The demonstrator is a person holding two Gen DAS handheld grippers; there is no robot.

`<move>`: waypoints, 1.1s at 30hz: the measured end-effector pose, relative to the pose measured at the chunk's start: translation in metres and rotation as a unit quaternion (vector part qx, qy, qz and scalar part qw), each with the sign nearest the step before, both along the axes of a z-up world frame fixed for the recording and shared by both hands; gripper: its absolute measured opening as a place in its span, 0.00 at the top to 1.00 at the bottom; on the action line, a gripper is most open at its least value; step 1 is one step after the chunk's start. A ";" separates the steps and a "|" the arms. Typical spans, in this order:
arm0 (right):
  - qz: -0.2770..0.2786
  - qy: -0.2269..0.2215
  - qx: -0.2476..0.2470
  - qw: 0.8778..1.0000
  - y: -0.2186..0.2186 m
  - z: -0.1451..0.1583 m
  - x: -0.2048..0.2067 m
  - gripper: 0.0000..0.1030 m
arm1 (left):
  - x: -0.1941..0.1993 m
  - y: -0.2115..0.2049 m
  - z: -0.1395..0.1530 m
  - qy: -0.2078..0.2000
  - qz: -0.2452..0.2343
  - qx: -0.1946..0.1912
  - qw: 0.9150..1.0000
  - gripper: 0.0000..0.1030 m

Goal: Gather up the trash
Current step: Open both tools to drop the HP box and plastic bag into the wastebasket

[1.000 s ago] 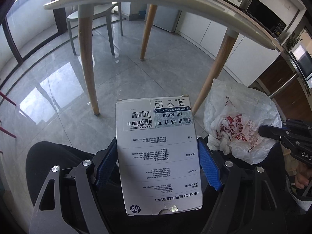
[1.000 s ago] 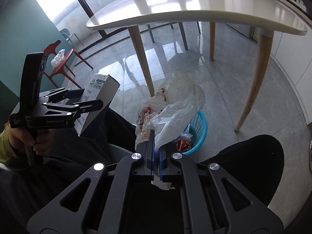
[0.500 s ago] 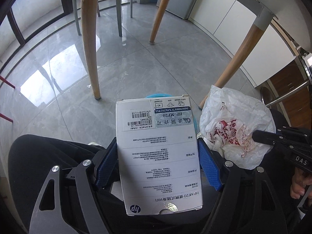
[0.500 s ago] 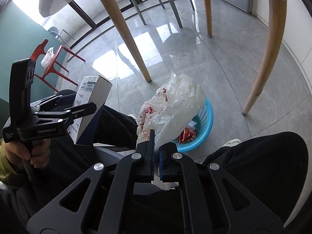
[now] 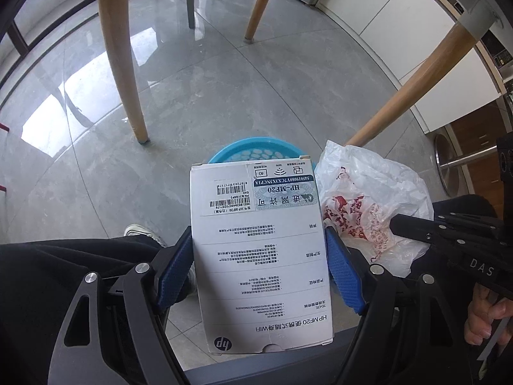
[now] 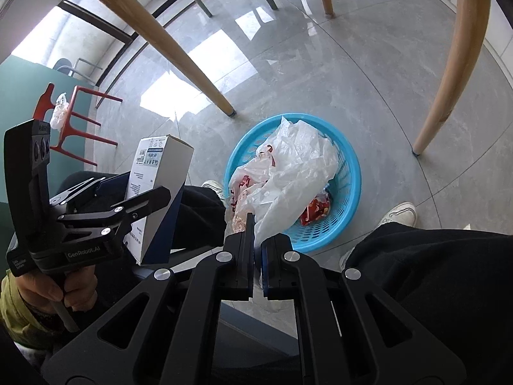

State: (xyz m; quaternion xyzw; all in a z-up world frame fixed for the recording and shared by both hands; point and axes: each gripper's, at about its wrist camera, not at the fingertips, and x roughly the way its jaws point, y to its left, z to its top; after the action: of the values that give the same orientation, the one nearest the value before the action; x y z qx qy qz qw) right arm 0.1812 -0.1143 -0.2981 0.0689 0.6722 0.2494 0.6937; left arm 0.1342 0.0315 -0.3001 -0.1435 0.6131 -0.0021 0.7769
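Right claw [image 6: 255, 234], pinching the crumpled white plastic bag [image 6: 288, 166], hangs nearer over the round blue plastic basket [image 6: 351, 173] at frame centre; left claw [image 5: 259, 263] clamps the white cardboard box [image 5: 259, 256].

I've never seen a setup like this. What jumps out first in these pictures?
Probably the bright blue basket on the grey floor between the wooden table legs, with some red wrapper trash inside. Right above it hangs a crumpled white plastic bag, pinched by the right gripper. Beside it, the left gripper clamps a white printed box between its blue pads, also near the basket.
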 end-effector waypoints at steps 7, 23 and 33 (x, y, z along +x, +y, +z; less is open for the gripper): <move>-0.009 0.037 -0.005 0.999 0.012 -0.038 0.020 0.97 | 0.019 0.003 -0.021 0.019 -0.008 0.020 1.000 0.25; -0.035 0.042 -0.020 0.998 0.007 -0.065 0.039 0.65 | 0.032 0.012 -0.039 0.038 0.009 0.017 0.999 0.17; -0.034 -0.008 -0.029 0.999 -0.005 -0.033 0.027 0.62 | 0.010 0.016 -0.008 0.010 0.001 0.023 1.000 0.16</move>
State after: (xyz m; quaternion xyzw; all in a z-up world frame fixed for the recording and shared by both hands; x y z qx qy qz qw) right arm 0.2086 -0.1195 -0.3314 0.0695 0.6707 0.2062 0.7091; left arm 0.1441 0.0480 -0.3084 -0.1263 0.6203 0.0138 0.7740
